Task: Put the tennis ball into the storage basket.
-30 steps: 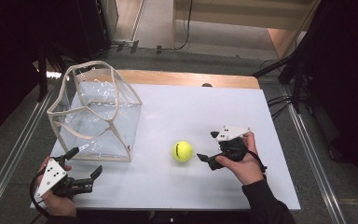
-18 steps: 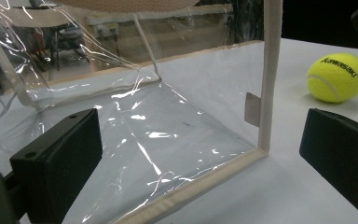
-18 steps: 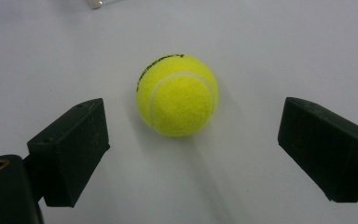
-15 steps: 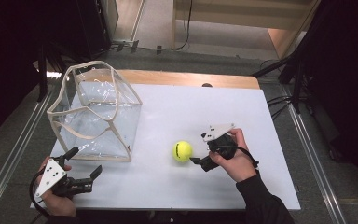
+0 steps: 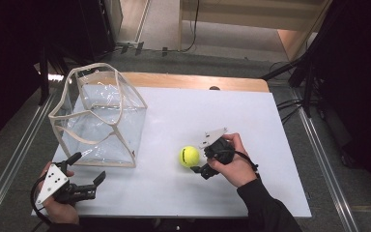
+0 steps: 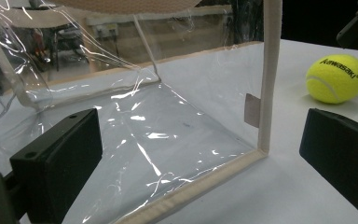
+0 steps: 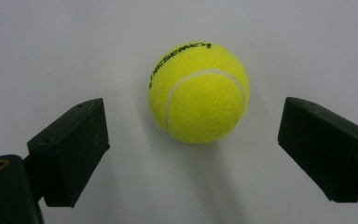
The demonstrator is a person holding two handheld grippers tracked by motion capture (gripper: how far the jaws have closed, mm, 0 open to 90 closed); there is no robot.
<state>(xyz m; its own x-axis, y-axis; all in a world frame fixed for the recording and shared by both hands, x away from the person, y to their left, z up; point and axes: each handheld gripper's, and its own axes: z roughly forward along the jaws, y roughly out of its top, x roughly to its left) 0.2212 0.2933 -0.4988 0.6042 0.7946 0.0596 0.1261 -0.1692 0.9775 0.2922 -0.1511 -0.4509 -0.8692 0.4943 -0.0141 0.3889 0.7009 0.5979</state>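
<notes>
A yellow tennis ball (image 5: 189,156) (image 7: 198,93) lies on the white table (image 5: 212,116), right of a clear plastic bag (image 5: 99,118) with beige trim. My right gripper (image 5: 202,157) (image 7: 196,135) is open just right of the ball, a jaw on each side of it and no pad touching it. My left gripper (image 5: 88,168) (image 6: 200,154) rests open near the table's front left corner, facing the bag's (image 6: 168,121) near lower edge with nothing between its jaws. The ball (image 6: 336,78) also appears at the right of the left gripper view.
The bag stands open-topped at the table's left, its loop handles raised. A wooden strip (image 5: 193,81) runs along the table's far edge. Metal floor rails (image 5: 319,145) flank the table, and dark stands rise at the back.
My right gripper has moved left across the table to the ball, jaws still open. The left gripper, the ball and the bag have stayed put.
</notes>
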